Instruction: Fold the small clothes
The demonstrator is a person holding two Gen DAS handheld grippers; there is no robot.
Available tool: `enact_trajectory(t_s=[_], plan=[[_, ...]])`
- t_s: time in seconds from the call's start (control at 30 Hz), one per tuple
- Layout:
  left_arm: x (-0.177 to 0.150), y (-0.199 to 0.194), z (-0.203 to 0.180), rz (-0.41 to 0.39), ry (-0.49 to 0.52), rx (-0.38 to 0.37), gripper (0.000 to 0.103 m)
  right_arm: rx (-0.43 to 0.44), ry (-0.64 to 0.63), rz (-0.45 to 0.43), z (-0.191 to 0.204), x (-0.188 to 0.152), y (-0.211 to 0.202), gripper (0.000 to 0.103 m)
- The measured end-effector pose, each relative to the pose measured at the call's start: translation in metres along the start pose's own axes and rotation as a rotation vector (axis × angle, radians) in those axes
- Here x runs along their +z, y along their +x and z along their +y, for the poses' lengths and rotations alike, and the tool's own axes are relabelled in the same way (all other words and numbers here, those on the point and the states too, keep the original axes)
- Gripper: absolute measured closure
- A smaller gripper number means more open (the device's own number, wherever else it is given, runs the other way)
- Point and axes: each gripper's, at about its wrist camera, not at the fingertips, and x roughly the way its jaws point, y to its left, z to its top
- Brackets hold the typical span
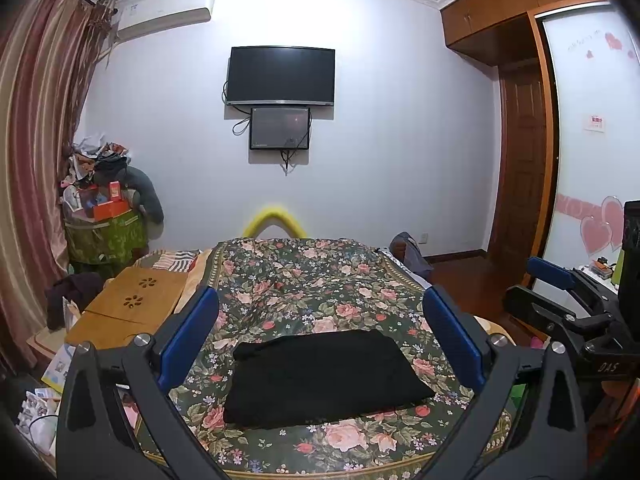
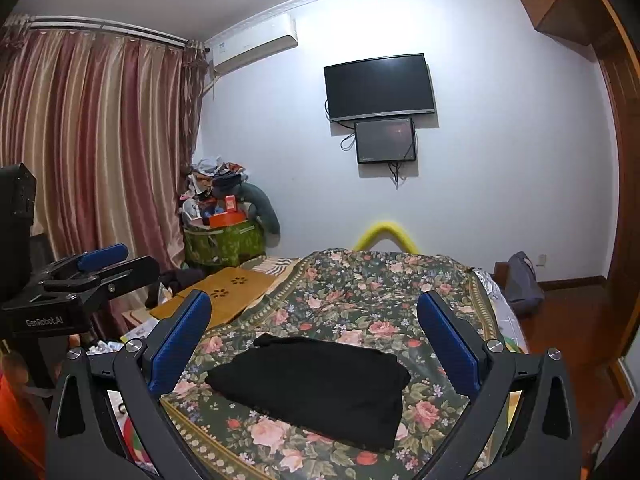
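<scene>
A black garment (image 1: 324, 378) lies folded into a flat rectangle on the floral bedspread (image 1: 304, 276); it also shows in the right wrist view (image 2: 316, 388). My left gripper (image 1: 320, 320) is open and empty, held above the near side of the garment. My right gripper (image 2: 314, 324) is open and empty, also above the garment and apart from it. The right gripper shows at the right edge of the left wrist view (image 1: 560, 300). The left gripper shows at the left edge of the right wrist view (image 2: 92, 272).
A wooden lap table (image 1: 128, 300) lies on the bed's left side. A green bag heaped with clutter (image 1: 104, 232) stands by the curtain (image 1: 28, 160). A grey bag (image 1: 412, 256) sits at the bed's far right corner. A TV (image 1: 280, 76) hangs on the far wall.
</scene>
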Motion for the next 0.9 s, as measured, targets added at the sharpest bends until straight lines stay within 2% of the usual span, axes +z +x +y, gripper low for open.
enact_trajectory(t_s=[0.9], plan=[[-0.0019,-0.0033,0.0053,-0.002,0.004,-0.027,0.000,-0.003,-0.001,0.014,0.0084,0.0010,-0.0039,0.001]])
